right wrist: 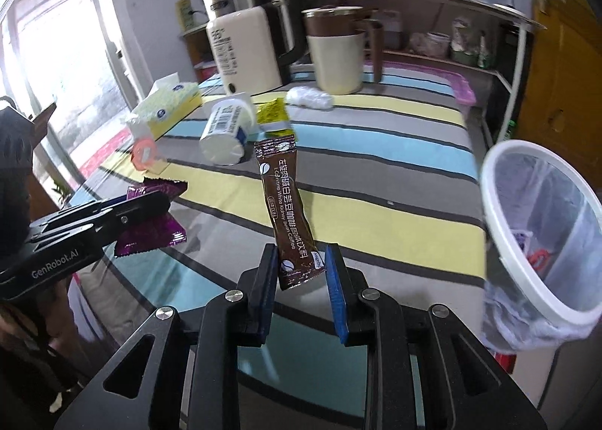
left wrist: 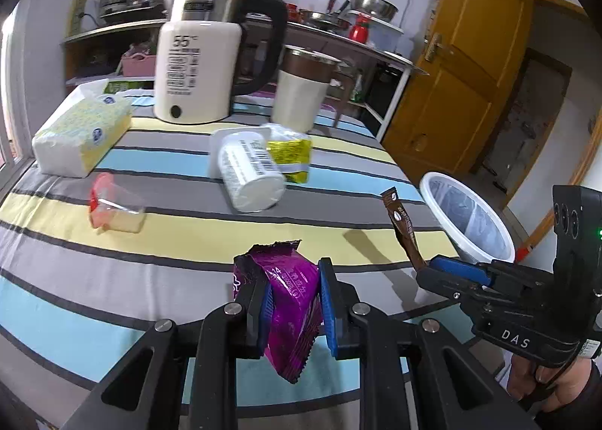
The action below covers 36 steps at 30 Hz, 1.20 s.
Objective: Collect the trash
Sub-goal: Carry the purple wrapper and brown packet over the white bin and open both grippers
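Two wrappers up off the striped worktop [left wrist: 188, 241]: left tool [left wrist: 293, 302] pinching the purple snack wrapper [left wrist: 289, 302], right tool [right wrist: 301, 272] pinching the coffee stick sachet [right wrist: 286, 204] by its bottom end. Both look light, floppy, slippery; bin [right wrist: 500, 226] just beside.

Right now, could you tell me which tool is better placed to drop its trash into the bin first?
Right. The right tool holds the coffee sachet nearest the white bin; the left tool, gripping the purple wrapper, sits farther away.
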Tool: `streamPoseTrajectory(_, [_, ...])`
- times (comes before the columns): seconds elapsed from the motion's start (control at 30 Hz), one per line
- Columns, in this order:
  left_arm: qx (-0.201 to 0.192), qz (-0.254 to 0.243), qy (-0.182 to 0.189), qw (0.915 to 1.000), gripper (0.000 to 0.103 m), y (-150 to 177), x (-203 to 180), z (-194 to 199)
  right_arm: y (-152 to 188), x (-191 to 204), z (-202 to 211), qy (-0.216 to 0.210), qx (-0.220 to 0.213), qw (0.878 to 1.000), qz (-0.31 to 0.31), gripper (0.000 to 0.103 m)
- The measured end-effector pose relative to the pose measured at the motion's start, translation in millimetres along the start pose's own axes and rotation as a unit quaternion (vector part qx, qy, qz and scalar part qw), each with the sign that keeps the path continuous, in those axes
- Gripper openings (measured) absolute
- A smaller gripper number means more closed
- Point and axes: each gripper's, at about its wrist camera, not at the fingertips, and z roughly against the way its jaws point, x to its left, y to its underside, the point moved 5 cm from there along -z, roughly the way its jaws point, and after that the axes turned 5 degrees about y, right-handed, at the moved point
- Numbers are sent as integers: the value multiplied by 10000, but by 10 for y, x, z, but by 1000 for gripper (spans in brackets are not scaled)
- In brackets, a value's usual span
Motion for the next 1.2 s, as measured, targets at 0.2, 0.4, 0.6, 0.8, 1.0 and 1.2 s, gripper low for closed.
streamPoseTrajectory(0.2, [63, -152, 116, 9998, 23, -3, -200, -67, 44, -188, 109, 86, -62, 9997, -220, 26])
streamPoseTrajectory(0.4, [123, -329, 242, 9991, 23, -22, -409, -142, 74, -340, 214, 177, -152, 9991, -361, 26])
streamPoseTrajectory(0.6, [145, -516, 350, 9980, 23, -64, -594, -204, 111, -514, 311, 344, -237, 9979, -492, 26])
streamPoseTrajectory(0.8, [170, -684, 481, 9964, 23, -106, -784, -281, 138, -699, 419, 500, -336, 9962, -631, 26])
streamPoseTrajectory(1.0, [204, -864, 631, 9940, 23, -182, -999, -400, 152, -912, 519, 692, -420, 9936, -791, 27])
streamPoseTrajectory(1.2, [205, -1096, 883, 9898, 23, -287, -1296, -531, 182, -1185, 624, 950, -484, 9892, -1007, 27])
